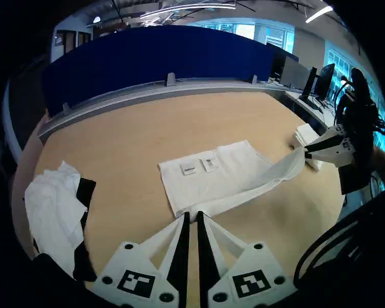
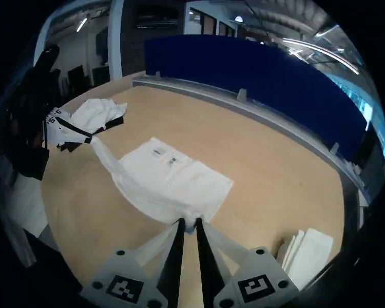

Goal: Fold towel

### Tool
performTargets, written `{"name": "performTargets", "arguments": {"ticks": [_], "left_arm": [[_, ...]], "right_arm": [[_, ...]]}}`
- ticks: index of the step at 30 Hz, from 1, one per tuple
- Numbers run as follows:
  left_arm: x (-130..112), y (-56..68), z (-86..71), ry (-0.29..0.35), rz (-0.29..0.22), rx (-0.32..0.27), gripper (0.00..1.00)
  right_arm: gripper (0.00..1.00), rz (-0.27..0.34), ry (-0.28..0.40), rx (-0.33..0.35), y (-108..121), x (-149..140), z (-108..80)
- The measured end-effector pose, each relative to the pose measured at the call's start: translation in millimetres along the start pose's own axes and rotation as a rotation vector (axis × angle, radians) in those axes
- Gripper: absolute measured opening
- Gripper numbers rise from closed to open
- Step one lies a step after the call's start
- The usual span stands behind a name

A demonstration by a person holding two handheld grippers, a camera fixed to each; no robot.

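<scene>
A white towel (image 1: 228, 169) with two small labels lies spread on the wooden table (image 1: 141, 133). Its near edge is lifted into a taut strip between the two grippers. My left gripper (image 1: 192, 218) is shut on one corner of that edge. In the left gripper view, the right gripper (image 1: 306, 150) pinches the other corner at the far right. The right gripper view shows the towel (image 2: 172, 179) with my right gripper (image 2: 188, 223) shut on its corner. There the left gripper (image 2: 91, 138) holds the far end at the left.
A heap of white and black cloths (image 1: 56, 215) lies at the table's left end. A stack of folded white towels (image 1: 308, 136) sits at the other end (image 2: 308, 251). A blue partition (image 1: 156, 51) lines the far edge, with monitors (image 1: 323, 79) beyond.
</scene>
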State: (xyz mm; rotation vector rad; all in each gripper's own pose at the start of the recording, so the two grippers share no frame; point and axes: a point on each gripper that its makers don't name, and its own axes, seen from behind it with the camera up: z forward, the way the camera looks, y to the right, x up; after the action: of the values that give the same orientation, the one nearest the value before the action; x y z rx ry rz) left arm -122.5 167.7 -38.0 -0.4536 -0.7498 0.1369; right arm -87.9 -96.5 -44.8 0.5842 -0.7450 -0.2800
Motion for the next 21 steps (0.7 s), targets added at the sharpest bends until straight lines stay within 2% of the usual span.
{"name": "performTargets", "arguments": {"ticks": [12,21], "left_arm": [[26,-18.6,40.0,0.02,0.005,0.009,0.1],[27,-24.6,67.6,0.004,0.006,0.007,0.1]], "right_arm": [[0.17,0.005,-0.026,-0.018,29,12,38.2],[0.17,0.02,-0.038,-0.028,45,16,64.9]]}}
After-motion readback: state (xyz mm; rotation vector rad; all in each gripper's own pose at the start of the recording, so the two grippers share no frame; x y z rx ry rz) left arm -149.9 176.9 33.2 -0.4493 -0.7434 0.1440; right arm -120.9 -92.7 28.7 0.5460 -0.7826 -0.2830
